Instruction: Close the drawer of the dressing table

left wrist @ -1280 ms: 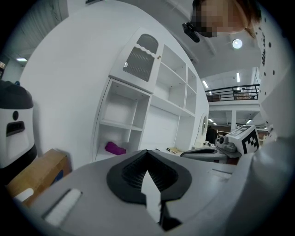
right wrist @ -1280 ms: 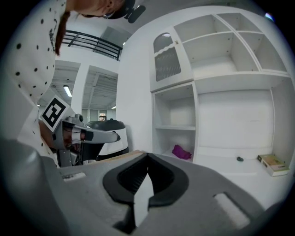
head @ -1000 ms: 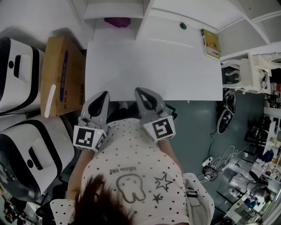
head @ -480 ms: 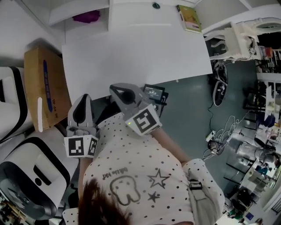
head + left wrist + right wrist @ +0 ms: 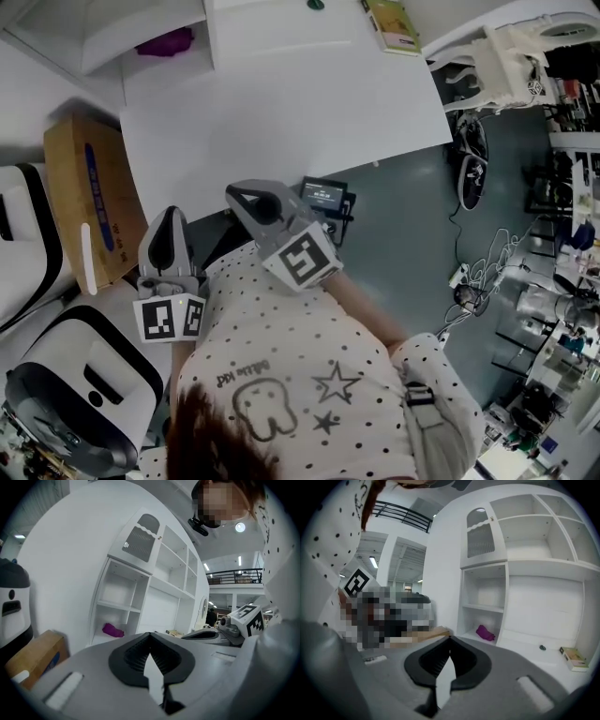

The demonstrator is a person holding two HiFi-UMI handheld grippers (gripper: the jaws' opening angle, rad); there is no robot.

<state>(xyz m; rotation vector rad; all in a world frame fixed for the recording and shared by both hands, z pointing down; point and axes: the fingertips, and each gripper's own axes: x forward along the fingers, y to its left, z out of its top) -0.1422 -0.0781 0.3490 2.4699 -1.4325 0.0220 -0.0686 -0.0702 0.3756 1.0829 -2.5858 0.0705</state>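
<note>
The white dressing table top point(image 5: 281, 112) fills the middle of the head view. No drawer front shows in any view; the top hides what is under it. My left gripper point(image 5: 171, 214) is shut and empty, just off the table's front left corner, next to a cardboard box point(image 5: 80, 206). Also shut and empty, my right gripper point(image 5: 240, 190) has its tip at the table's front edge. The left gripper view has the left gripper point(image 5: 150, 635) aimed at the white shelf unit. In the right gripper view the right gripper point(image 5: 450, 639) points over the tabletop.
A purple object point(image 5: 167, 42) lies in the lower shelf niche, and a small book point(image 5: 392, 23) lies at the table's far right. A dark device with a screen point(image 5: 325, 195) sits under the front edge. White machines point(image 5: 75, 394) stand left; shoes point(image 5: 469, 141) and cables lie right.
The head view has swung, so the table sits higher and tilted. The right gripper has rolled and its marker cube has turned. Both grippers stay shut near the front edge.
</note>
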